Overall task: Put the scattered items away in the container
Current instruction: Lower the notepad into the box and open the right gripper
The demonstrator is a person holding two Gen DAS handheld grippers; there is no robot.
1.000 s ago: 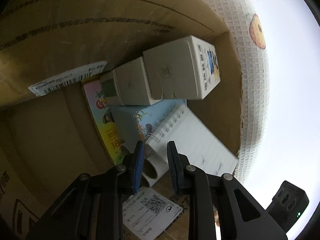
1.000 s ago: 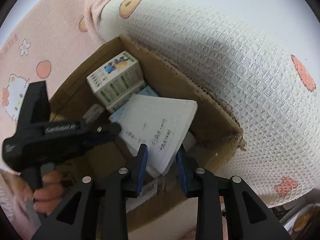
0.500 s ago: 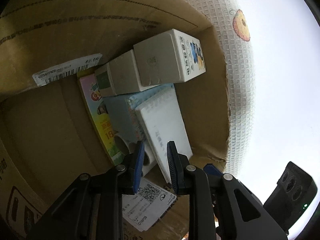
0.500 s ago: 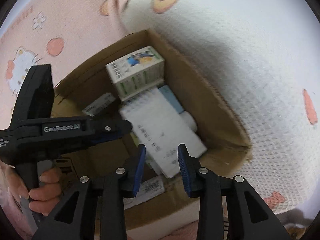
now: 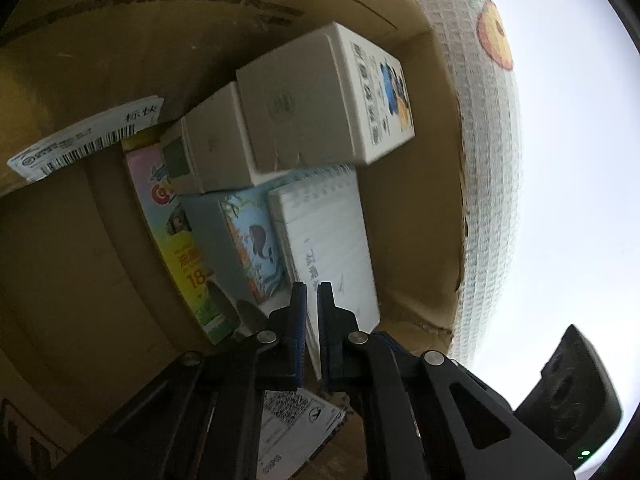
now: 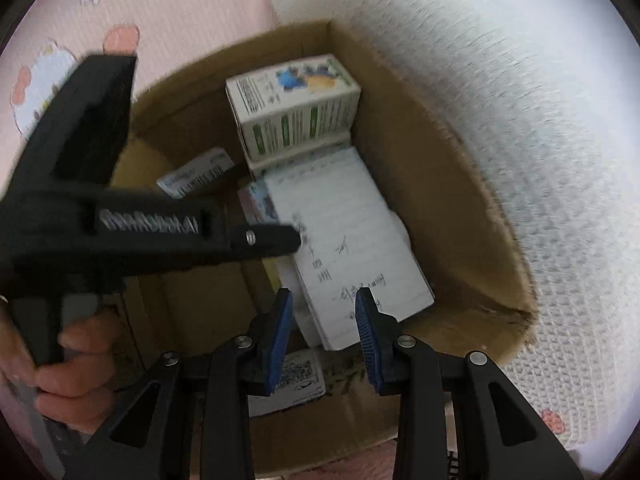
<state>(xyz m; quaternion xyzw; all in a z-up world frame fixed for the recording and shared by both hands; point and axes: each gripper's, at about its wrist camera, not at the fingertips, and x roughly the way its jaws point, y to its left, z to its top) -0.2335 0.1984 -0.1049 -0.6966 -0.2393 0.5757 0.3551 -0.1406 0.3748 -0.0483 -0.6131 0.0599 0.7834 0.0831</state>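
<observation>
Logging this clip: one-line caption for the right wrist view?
Right hand-held gripper open above the spiral notebook lying in the cardboard box.

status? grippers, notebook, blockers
Left gripper nearly shut, empty. Right gripper open, empty. Spiral notebook flat in cardboard box. Nothing blocking.

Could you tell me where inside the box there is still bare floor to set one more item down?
Bare floor shows in the box along the wall right of the notepad, and left of the colourful booklet. The middle is crowded: notepad, whale book, two stacked cartons.
</observation>
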